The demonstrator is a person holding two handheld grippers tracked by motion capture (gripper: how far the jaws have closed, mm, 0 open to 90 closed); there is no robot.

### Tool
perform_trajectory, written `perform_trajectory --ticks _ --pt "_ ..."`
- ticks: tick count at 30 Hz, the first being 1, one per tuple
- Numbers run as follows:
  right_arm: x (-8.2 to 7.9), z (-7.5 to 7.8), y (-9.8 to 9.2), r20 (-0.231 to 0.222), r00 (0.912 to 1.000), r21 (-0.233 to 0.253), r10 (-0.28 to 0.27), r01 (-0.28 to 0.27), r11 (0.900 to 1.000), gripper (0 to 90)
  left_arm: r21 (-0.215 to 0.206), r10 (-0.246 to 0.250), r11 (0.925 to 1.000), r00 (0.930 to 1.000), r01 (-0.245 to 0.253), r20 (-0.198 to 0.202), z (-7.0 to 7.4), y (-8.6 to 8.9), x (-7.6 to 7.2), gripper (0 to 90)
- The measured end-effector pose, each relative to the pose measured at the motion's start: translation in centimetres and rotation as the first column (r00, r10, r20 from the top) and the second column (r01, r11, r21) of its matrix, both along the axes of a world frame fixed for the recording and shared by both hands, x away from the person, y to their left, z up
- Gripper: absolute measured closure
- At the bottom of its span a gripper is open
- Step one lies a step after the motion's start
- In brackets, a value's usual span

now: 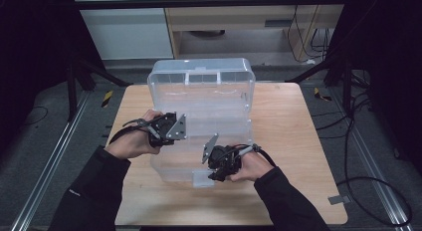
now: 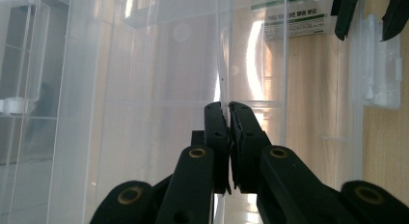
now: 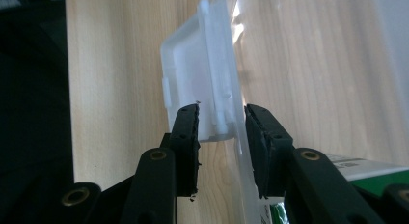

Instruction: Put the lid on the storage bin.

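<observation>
A clear plastic storage box (image 1: 169,166) stands on the wooden table (image 1: 298,156), its lid (image 1: 201,71) raised at the back. My left gripper (image 1: 183,134) reaches over the box's left side. In the left gripper view it (image 2: 227,108) is shut on a thin clear wall (image 2: 219,64) of the box. At the box's front edge, my right gripper (image 1: 215,174) has its jaws on either side of the white latch (image 3: 197,74) and closed against it (image 3: 222,115). The left gripper view shows that latch (image 2: 381,64) with the right gripper (image 2: 369,11) at it.
A green and white label (image 2: 294,16) lies under the clear box floor. Bare tabletop (image 1: 293,116) lies to the right of the box and also to its left. Black frame legs and cables stand on the floor around the table.
</observation>
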State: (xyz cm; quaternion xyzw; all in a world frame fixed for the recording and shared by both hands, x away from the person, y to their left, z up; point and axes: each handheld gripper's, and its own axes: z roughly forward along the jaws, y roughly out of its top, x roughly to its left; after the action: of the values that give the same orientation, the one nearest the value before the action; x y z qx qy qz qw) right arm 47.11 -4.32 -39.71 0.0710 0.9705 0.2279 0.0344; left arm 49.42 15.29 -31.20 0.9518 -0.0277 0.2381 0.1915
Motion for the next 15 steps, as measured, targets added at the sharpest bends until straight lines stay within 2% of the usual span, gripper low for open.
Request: perform_trajectory --ticks 4,7,8,10,12,13,15 --pt "-0.2 1.2 -0.9 0.012 0.9998 0.079 -0.013 0.012 0.997 67.8 -0.006 -0.001 1.0000 1.0000 0.001 0.001 -0.1 0.1 -0.1 86.2" --pt "-0.4 2.0 -1.9 0.034 0.9982 0.114 -0.050 0.046 0.992 72.4 -0.007 -0.001 1.0000 1.0000 0.001 -0.005 -0.2 0.1 -0.3 86.1" --pt "-0.5 2.2 -2.4 0.035 0.9963 0.142 -0.078 0.072 0.987 74.5 -0.008 -0.001 1.0000 1.0000 0.001 -0.007 -0.2 0.1 -0.3 86.1" --pt "-0.5 2.6 -3.1 0.040 0.9943 0.164 -0.099 0.091 0.982 77.7 -0.010 -0.003 0.9999 1.0000 0.003 -0.009 -0.3 0.1 -0.3 86.1" --pt "-0.5 3.0 -3.9 0.036 0.9914 0.203 -0.126 0.116 0.972 80.8 -0.010 -0.004 0.9999 0.9999 0.004 -0.012 -0.3 0.1 -0.4 86.0" --pt "-0.5 3.2 -4.5 0.018 0.9895 0.228 -0.143 0.136 0.964 83.4 -0.009 -0.005 1.0000 0.9999 0.005 -0.013 -0.3 0.1 -0.4 86.0" --pt "-0.5 3.5 -5.3 0.014 0.9850 0.272 -0.172 0.162 0.949 86.1 -0.011 -0.006 0.9999 0.9999 0.006 -0.015 -0.4 0.1 -0.5 85.9"
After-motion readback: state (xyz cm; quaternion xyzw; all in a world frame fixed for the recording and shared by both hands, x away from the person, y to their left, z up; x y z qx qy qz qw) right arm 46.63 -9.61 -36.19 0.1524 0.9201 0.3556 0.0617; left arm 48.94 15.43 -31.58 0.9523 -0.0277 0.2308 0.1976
